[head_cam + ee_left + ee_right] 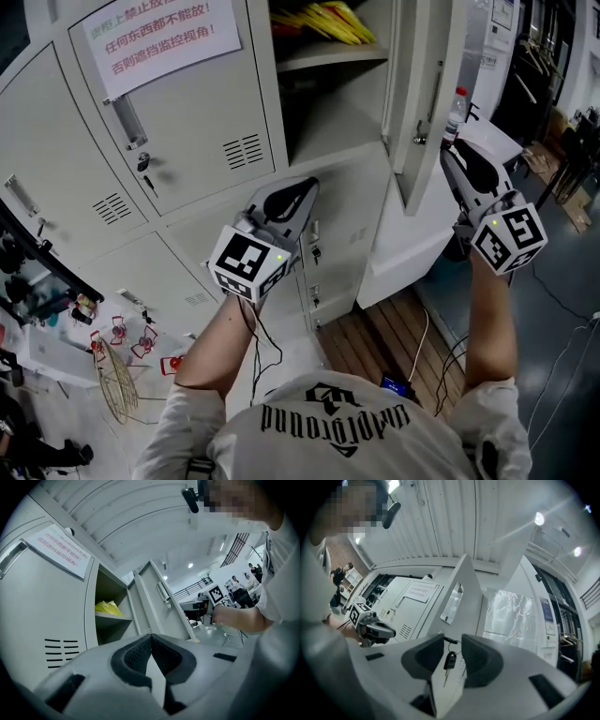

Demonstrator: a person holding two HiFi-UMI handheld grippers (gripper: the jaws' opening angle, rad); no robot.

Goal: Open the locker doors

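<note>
A bank of grey lockers fills the head view. The upper middle compartment (pixel 328 112) stands open, with yellow items (pixel 328 19) on its shelf, and its door (pixel 427 84) is swung out to the right. The door beside it with the paper notice (pixel 178 103) is closed, as is the lower door (pixel 347 234) with a key in its lock. My left gripper (pixel 305 187) is shut and empty, pointing at the lockers just below the open compartment. My right gripper (pixel 452 651) is open at the swung door's edge (pixel 464 592). A key bunch (pixel 450 660) hangs just beyond its jaws, untouched.
A water bottle (pixel 457 111) stands behind the open door. Cables (pixel 422 347) trail over the wooden floor strip (pixel 375 337) at the locker base. Small clutter (pixel 112 356) lies on the floor at left. A plastic-wrapped panel (pixel 511 616) stands right of the door.
</note>
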